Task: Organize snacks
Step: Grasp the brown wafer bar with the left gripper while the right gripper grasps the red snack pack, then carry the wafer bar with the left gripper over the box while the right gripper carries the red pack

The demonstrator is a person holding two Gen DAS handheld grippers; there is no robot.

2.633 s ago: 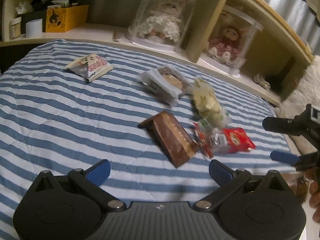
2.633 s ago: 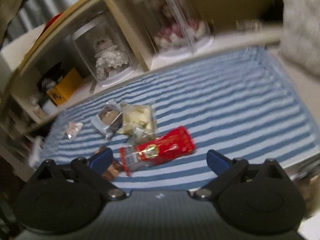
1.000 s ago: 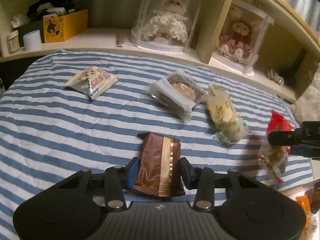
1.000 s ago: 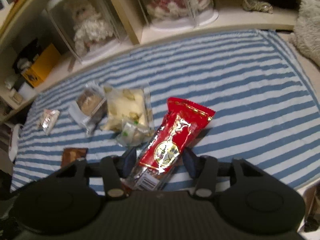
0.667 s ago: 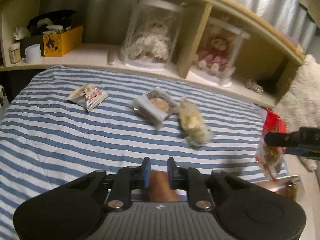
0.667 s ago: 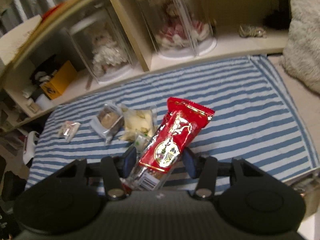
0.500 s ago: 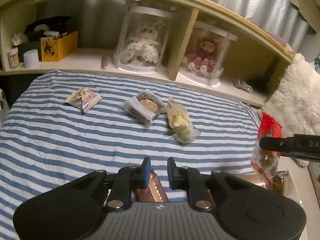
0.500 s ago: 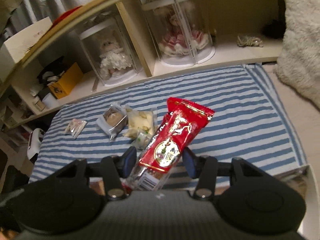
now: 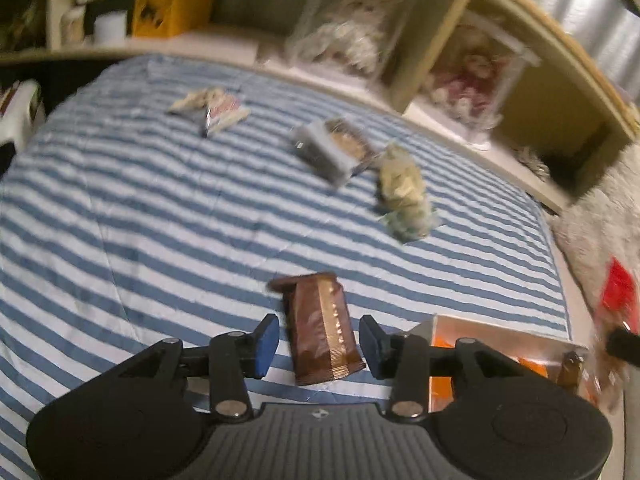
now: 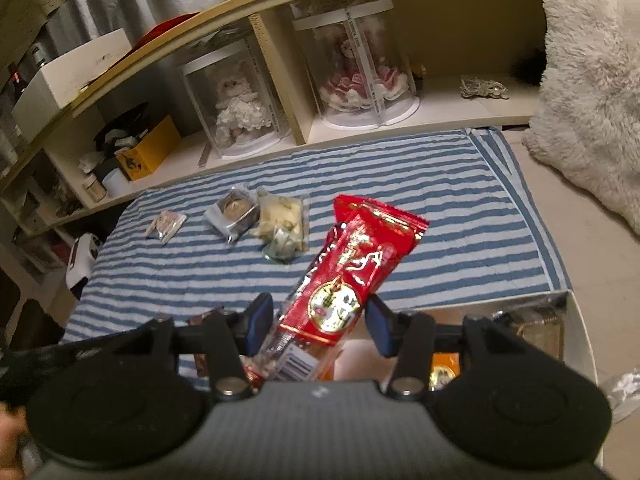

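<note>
The brown packet [image 9: 322, 326] lies on the striped cover [image 9: 140, 220] between the jaws of the left gripper [image 9: 319, 344]. Those jaws have just been opening: a gap shows on each side of the packet, so the blue pads [image 9: 266, 340] do not press on it. It sits at the near edge of the cover, its long side pointing away from the camera.

The red packet [image 10: 352, 272] is clamped in the right gripper [image 10: 319, 322], partly open around it, pads against its sides. It juts up and to the right, its far end over the cover, its clear near end with a barcode down by the gripper body.

Just right of both grippers, at the near right corner of the cover, stands a white box [image 10: 576, 320] with orange and brown things inside; in the left view its rim [image 9: 500, 326] shows behind the right jaw.

Farther out on the cover lie three more snacks: a pale packet [image 10: 282, 220] and a grey-wrapped pastry [image 10: 232, 214], touching each other near the middle, and a small packet [image 10: 166, 224] well apart to the left.

Beyond the cover runs a shelf [image 10: 400, 116] with two dolls in clear cases [image 10: 236, 106] and a yellow box [image 10: 150, 148] at its left. A white fluffy rug [image 10: 588, 92] fills the far right.
</note>
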